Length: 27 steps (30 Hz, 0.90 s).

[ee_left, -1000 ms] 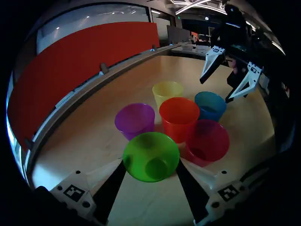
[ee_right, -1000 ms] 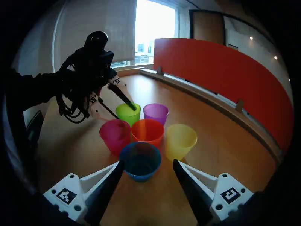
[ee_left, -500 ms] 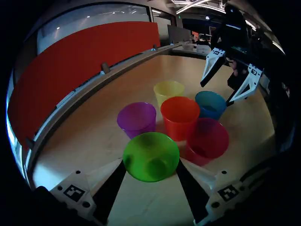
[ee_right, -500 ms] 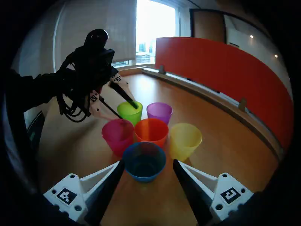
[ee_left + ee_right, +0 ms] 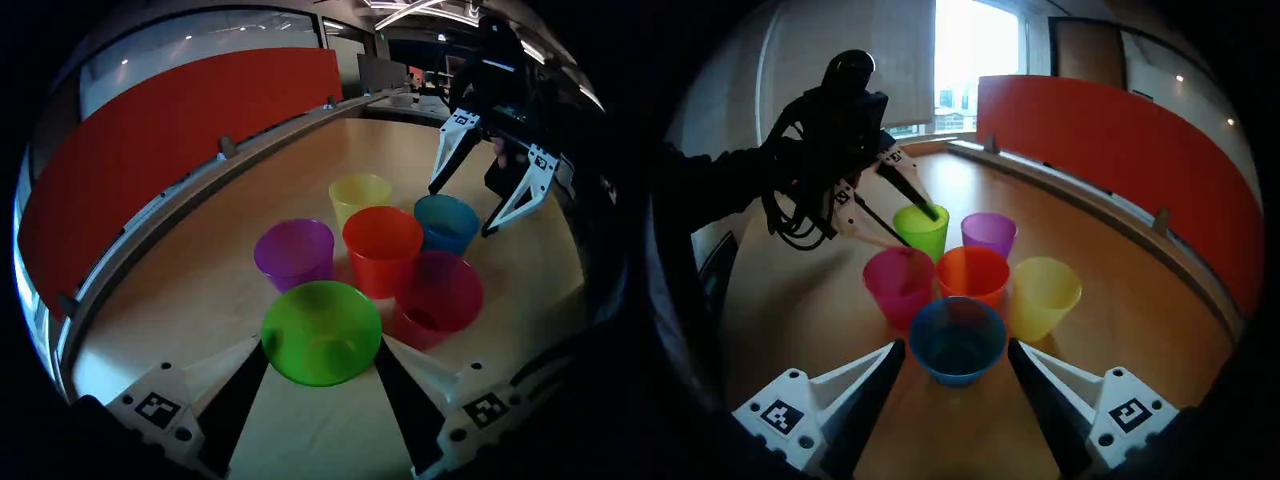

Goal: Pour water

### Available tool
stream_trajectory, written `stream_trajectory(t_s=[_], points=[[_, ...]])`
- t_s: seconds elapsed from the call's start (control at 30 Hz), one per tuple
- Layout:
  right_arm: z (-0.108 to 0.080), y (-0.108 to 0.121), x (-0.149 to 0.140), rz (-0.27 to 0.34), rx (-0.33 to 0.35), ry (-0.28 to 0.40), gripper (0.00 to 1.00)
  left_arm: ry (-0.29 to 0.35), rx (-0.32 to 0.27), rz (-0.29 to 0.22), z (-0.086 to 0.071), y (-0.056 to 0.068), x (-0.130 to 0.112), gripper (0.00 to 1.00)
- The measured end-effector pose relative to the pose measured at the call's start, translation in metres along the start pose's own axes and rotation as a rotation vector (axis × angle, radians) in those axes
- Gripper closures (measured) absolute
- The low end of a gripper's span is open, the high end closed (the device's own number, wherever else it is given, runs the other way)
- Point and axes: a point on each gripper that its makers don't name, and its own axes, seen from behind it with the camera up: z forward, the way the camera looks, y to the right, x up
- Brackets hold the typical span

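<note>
Green cup [image 5: 322, 332] in left tool [image 5: 320, 344], open tabletop [image 5: 224, 240] around.

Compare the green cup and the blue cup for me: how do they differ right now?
Colour: the green cup is bright lime, the blue cup a deep teal blue.
Grip: the left gripper clamps the green cup's sides, while the blue cup stands between the open fingers of the right gripper, seemingly ungripped.
Place: they sit on opposite sides of the orange cup.
Both are upright, translucent, tapered tumblers of like size.
</note>
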Motion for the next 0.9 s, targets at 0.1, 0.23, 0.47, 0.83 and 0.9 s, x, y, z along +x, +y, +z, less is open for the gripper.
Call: stream_trajectory(t_s=[0.1, 0.23, 0.47, 0.83, 0.9], points=[[0.004, -0.001, -0.002, 0.001, 0.001, -0.003, 0.0, 0.001, 0.004, 0.003, -0.002, 0.0, 0.0, 0.14], [0.009, -0.001, -0.004, 0.001, -0.001, -0.004, 0.0, 0.002, 0.01, 0.003, -0.005, -0.002, -0.001, 0.14], [0.021, 0.001, -0.007, -0.004, -0.005, -0.009, 0.0, 0.003, 0.013, 0.003, -0.007, -0.004, -0.002, 0.14], [0.033, 0.004, -0.009, -0.009, -0.01, -0.005, 0.0, 0.001, 0.01, 0.004, -0.007, -0.005, -0.004, 0.14], [0.034, 0.004, -0.009, -0.012, -0.009, -0.005, 0.01, 0.001, 0.011, 0.004, -0.007, -0.005, -0.005, 0.14]])
